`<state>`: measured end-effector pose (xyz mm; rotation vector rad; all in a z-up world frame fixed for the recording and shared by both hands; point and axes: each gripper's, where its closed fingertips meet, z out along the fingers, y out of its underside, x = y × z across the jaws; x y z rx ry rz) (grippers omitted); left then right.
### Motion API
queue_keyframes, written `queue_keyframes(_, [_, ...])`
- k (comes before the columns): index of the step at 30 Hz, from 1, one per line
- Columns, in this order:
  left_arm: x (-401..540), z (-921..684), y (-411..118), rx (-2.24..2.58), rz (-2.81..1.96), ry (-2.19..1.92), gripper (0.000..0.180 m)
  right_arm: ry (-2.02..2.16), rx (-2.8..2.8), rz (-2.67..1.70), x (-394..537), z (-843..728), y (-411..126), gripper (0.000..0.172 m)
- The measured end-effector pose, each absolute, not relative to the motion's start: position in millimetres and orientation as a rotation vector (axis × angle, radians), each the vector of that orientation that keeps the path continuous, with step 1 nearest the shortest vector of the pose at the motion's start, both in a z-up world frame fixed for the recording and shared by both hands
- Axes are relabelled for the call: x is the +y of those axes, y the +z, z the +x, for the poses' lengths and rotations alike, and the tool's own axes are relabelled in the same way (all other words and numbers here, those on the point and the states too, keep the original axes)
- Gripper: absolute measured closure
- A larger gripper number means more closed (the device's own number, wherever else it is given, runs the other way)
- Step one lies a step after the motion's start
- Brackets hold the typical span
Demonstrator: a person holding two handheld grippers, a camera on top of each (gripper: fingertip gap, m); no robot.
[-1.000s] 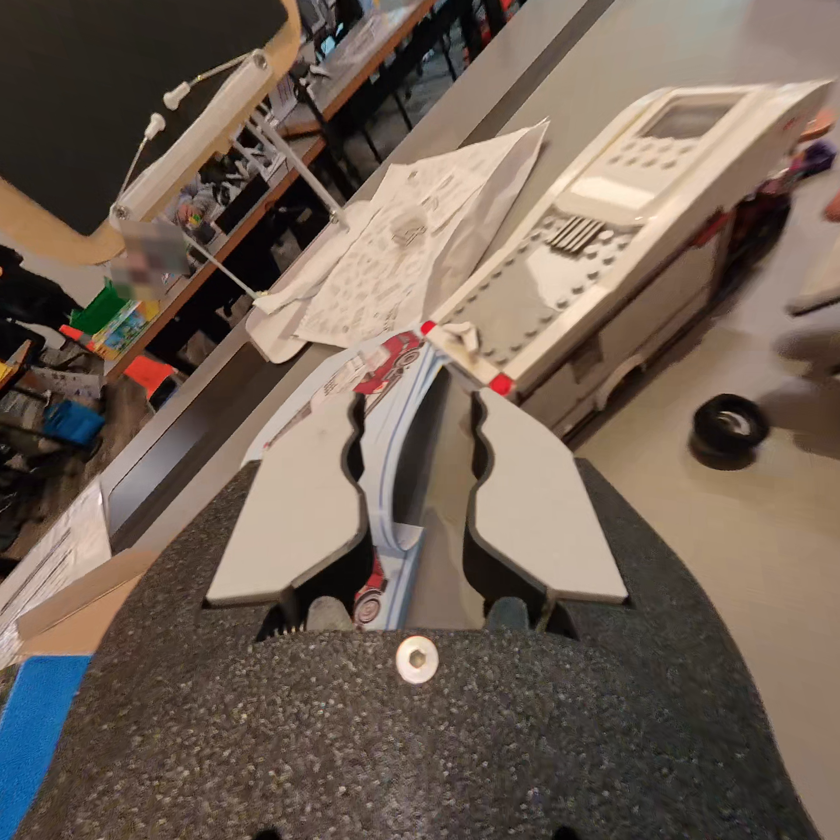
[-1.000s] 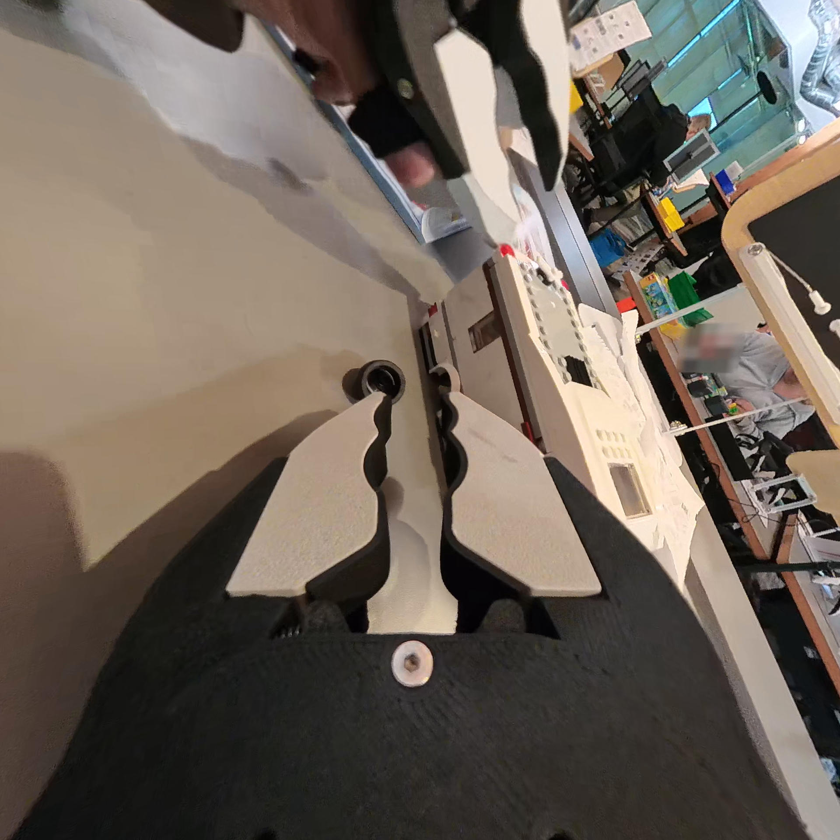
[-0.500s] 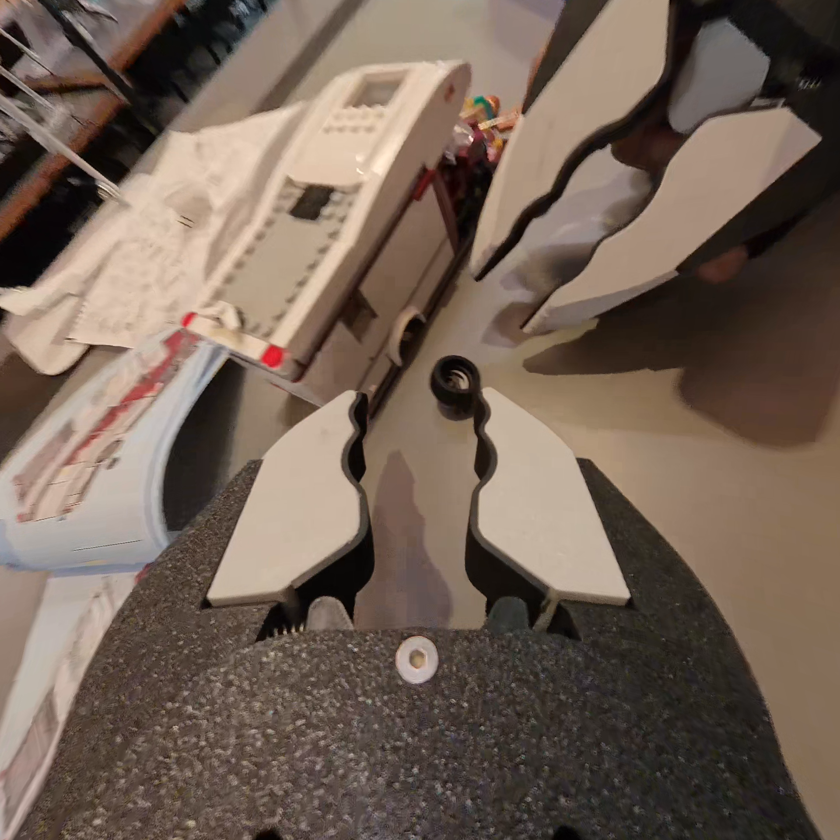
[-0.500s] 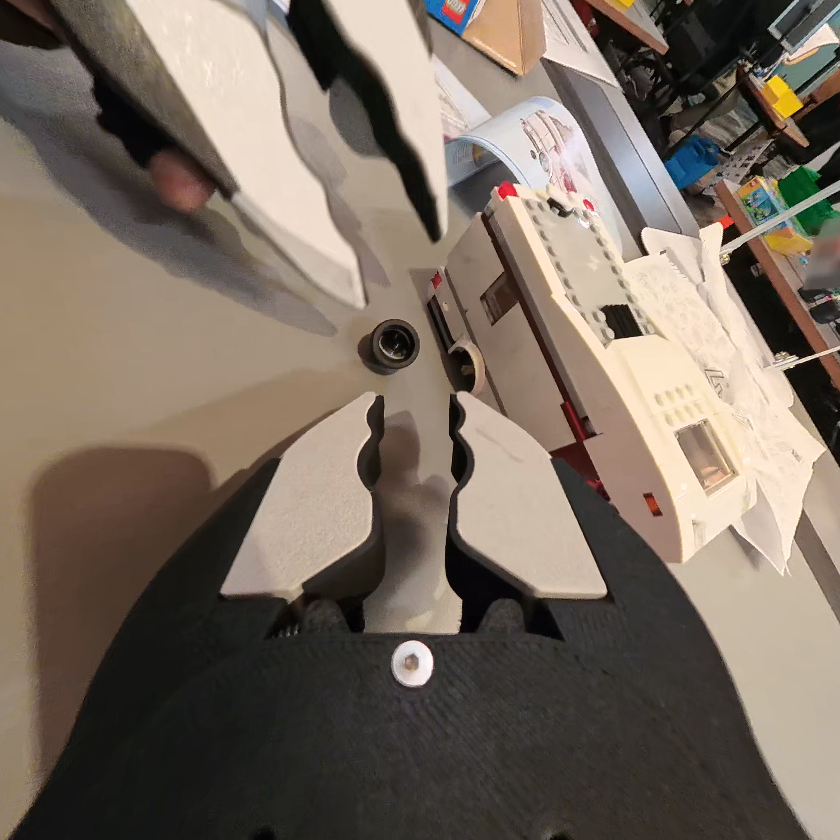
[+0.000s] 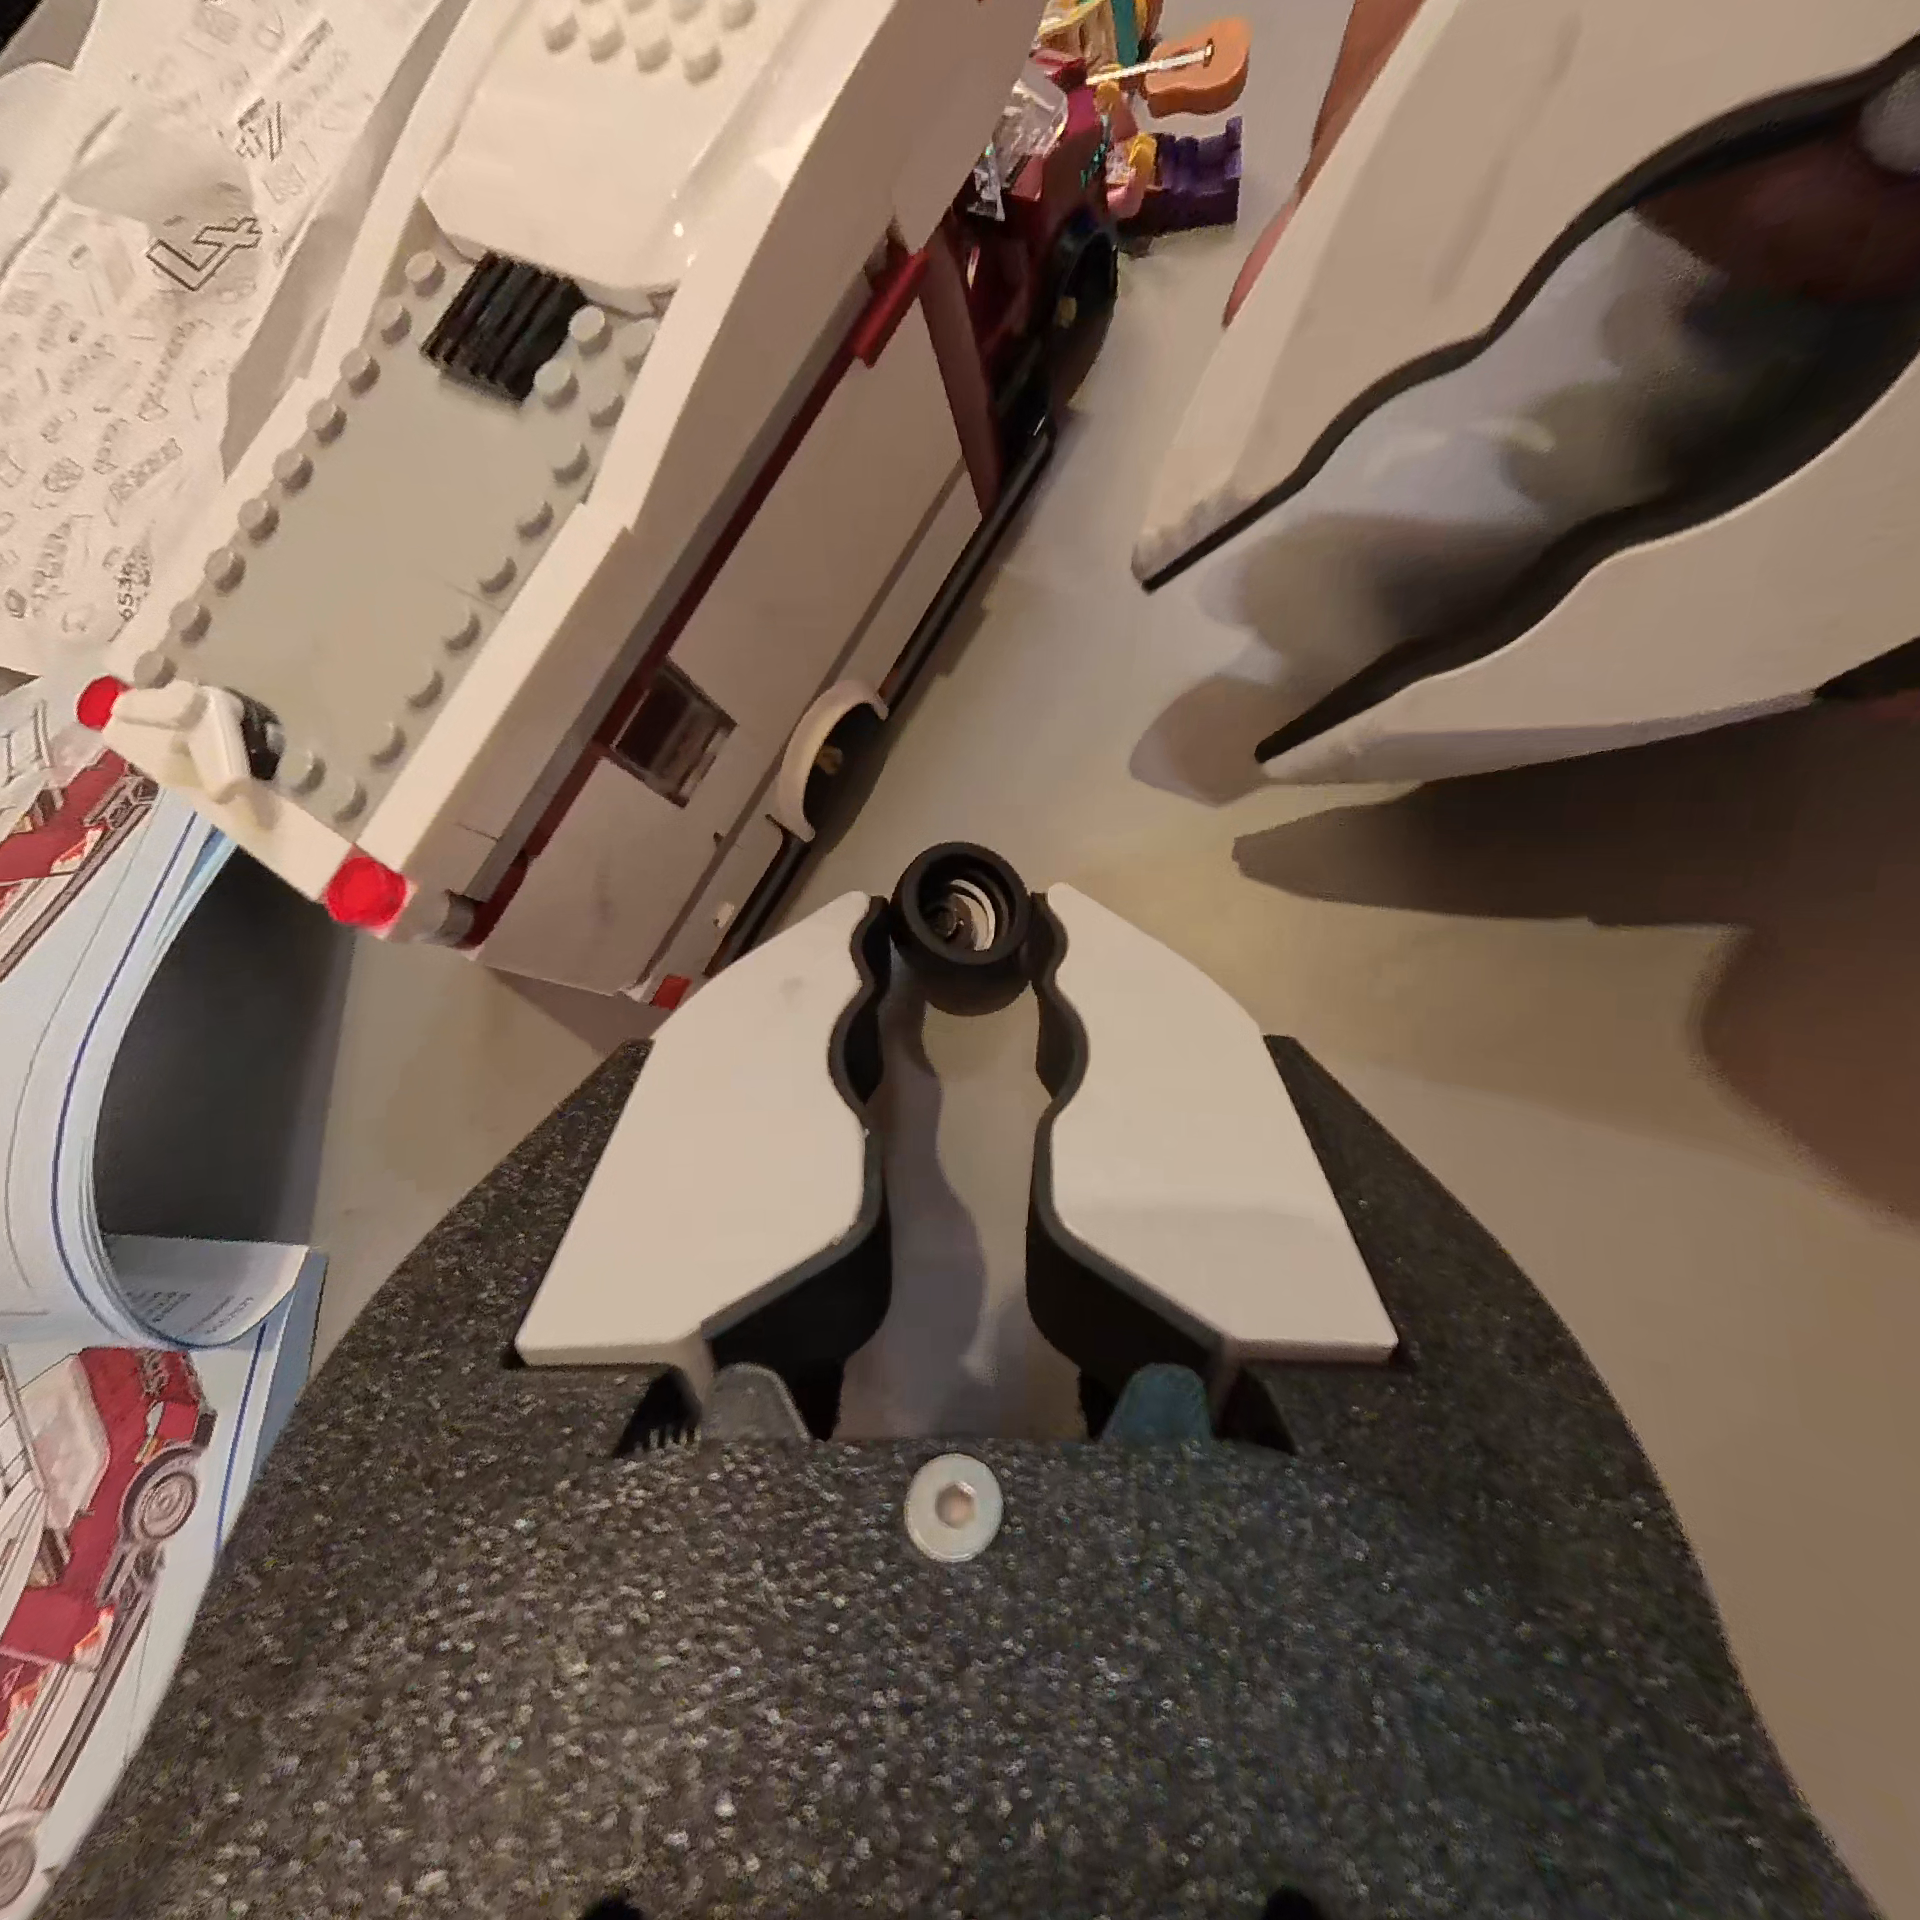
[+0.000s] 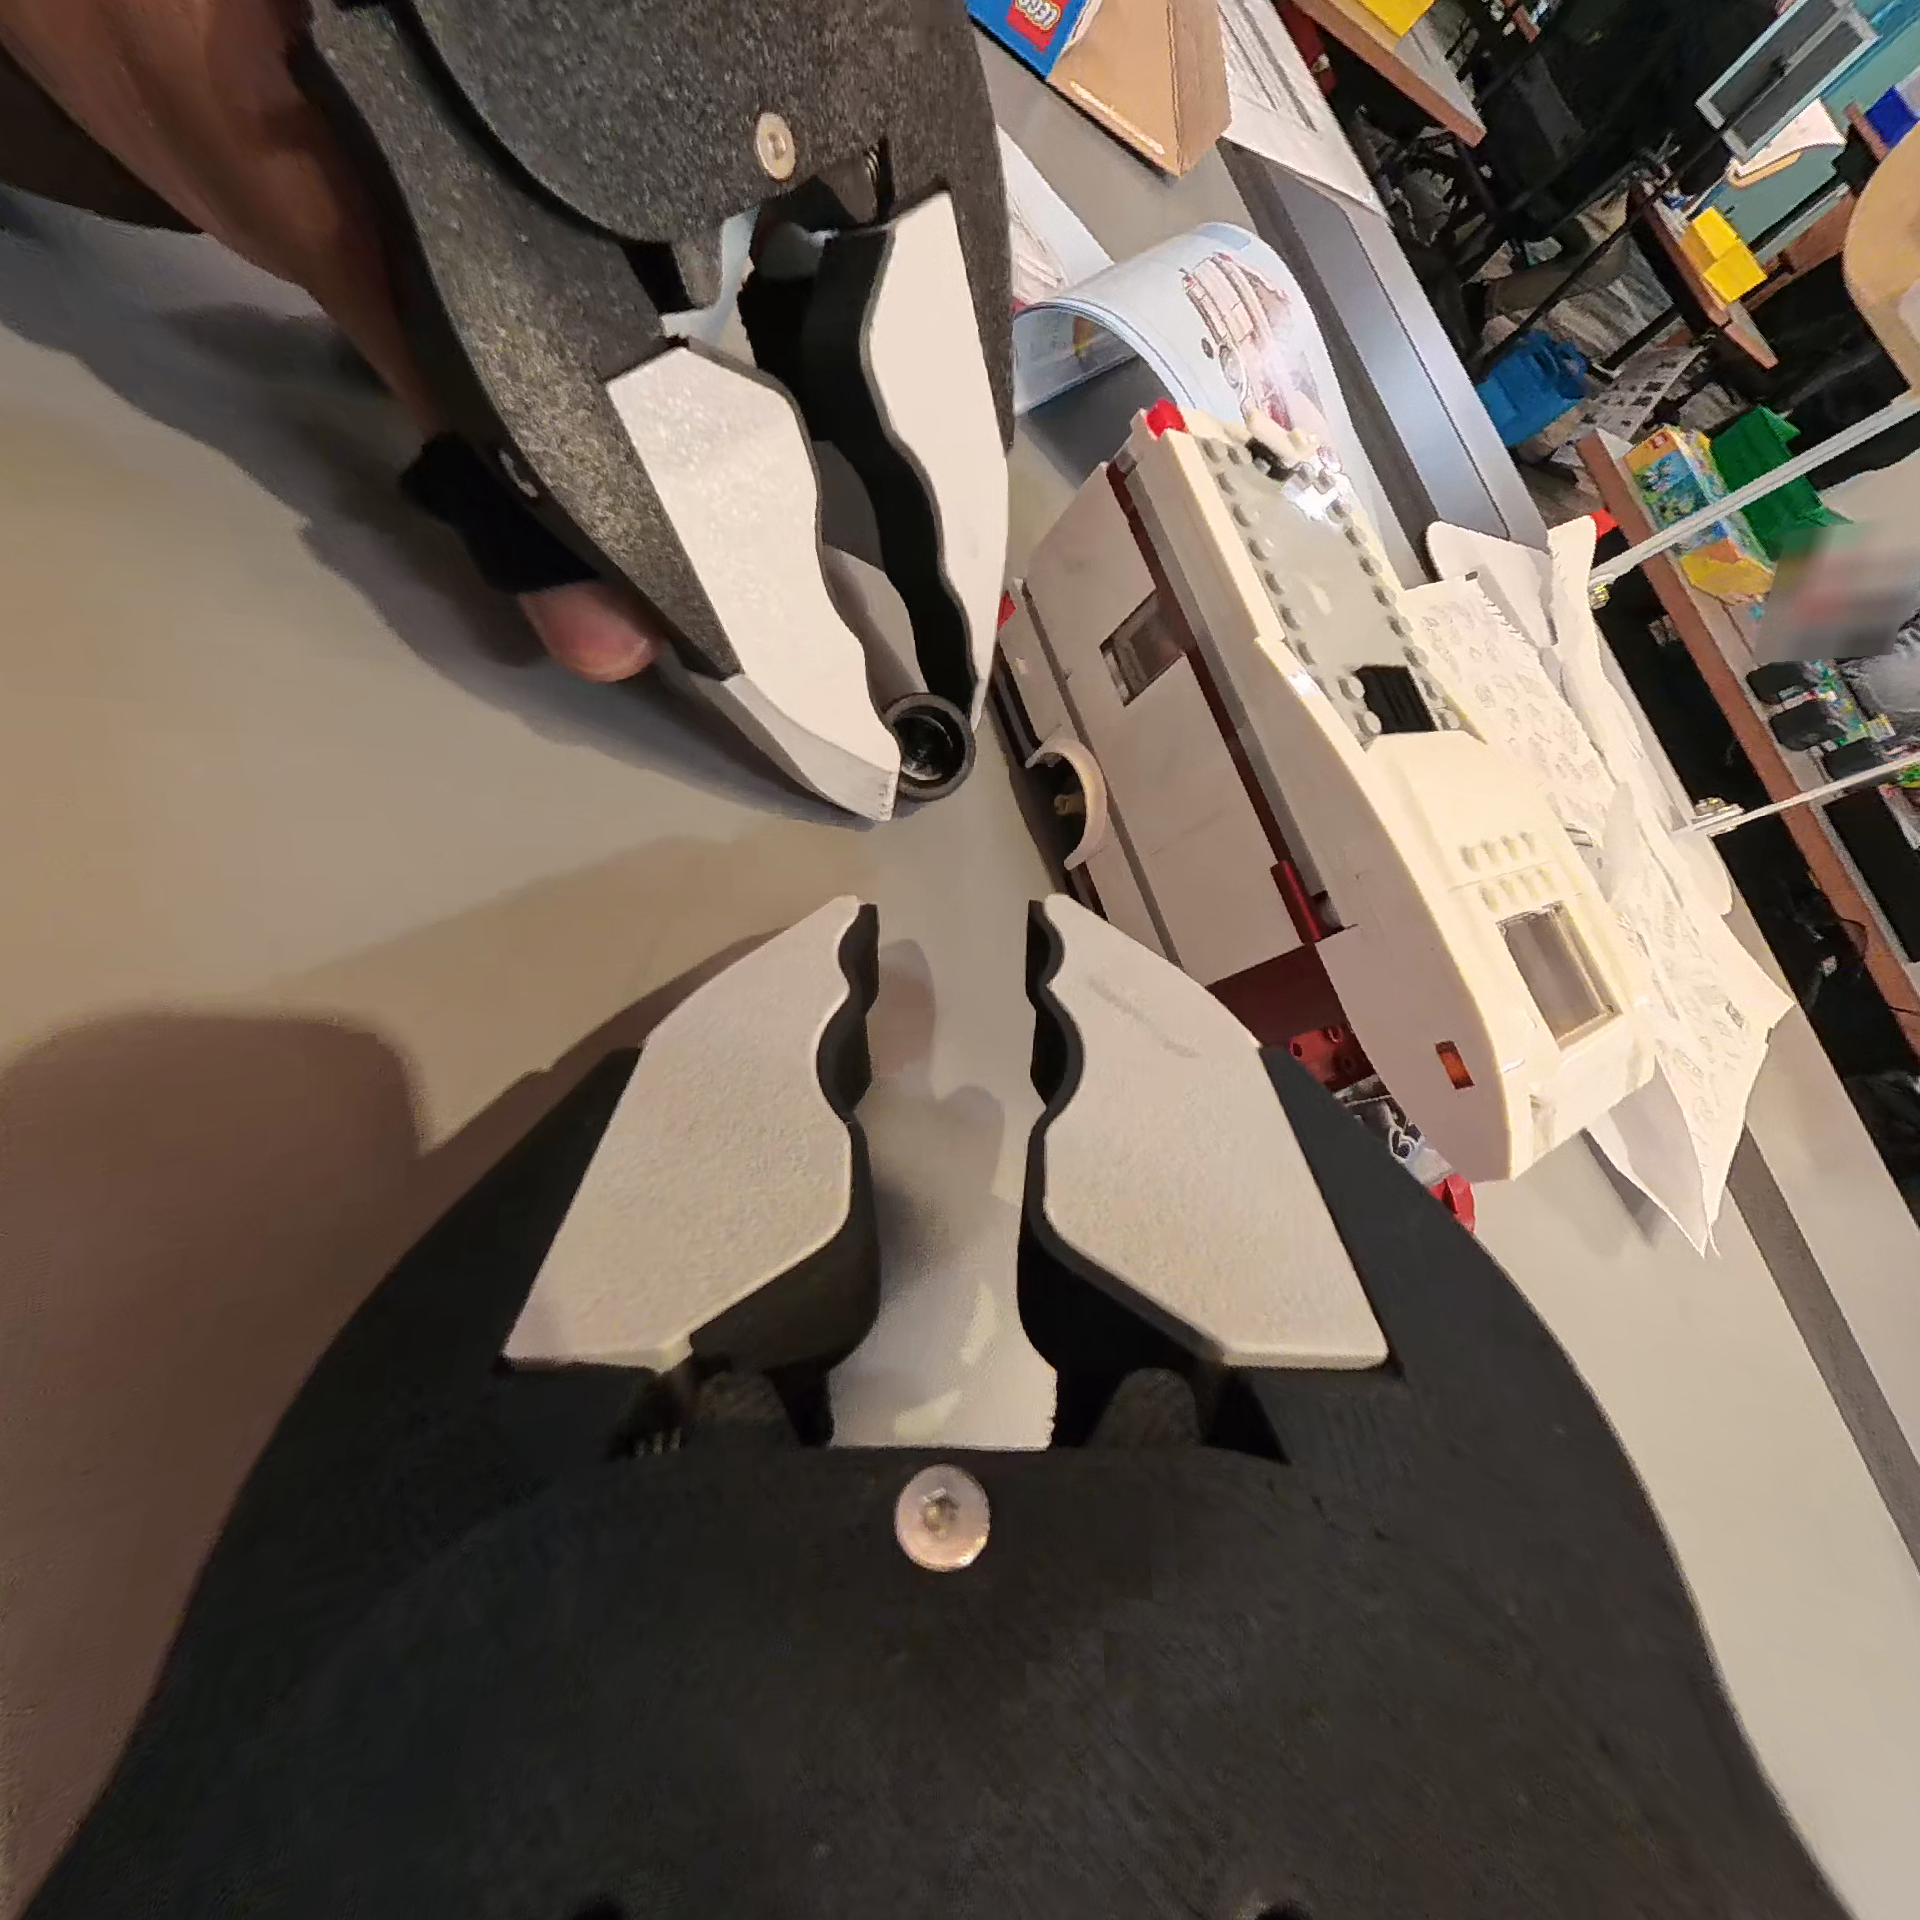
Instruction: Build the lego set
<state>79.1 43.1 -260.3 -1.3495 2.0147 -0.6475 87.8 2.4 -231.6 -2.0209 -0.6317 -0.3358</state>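
Left wrist view: left gripper [image 5: 961, 935] narrowly closed, tips pressing a small black tyre [image 5: 961, 987] on the table [image 5: 1403, 1091], beside the toy van [image 5: 582, 468].
Right gripper [image 6: 951, 925]: part-open, empty.
Risk: tip-only hold; tyre could have popped free.

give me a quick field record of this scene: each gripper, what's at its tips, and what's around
left gripper: fingertips on either side of a small black toy wheel on the table, pads touching its sides
right gripper: open, nothing between its fingers, hovering over bare table
nearest model: white and dark red brick-built camper van lying on its side, empty wheel arch facing the wheel
behind van: printed paper sheets
left edge: curled instruction booklet
far end: small colourful toy pieces
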Motion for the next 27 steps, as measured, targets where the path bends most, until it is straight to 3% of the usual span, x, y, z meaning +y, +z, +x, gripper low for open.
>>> queue_keyframes(13, [172,-15,-262,1.736,-1.675,-0.409,0.153,-0.394,-0.5,-2.117,-2,109,-239,0.146])
queue_keyframes(27, [168,-18,-243,1.723,-1.593,-0.468,0.134,-0.376,-0.293,-2.047,1,130,-223,0.145])
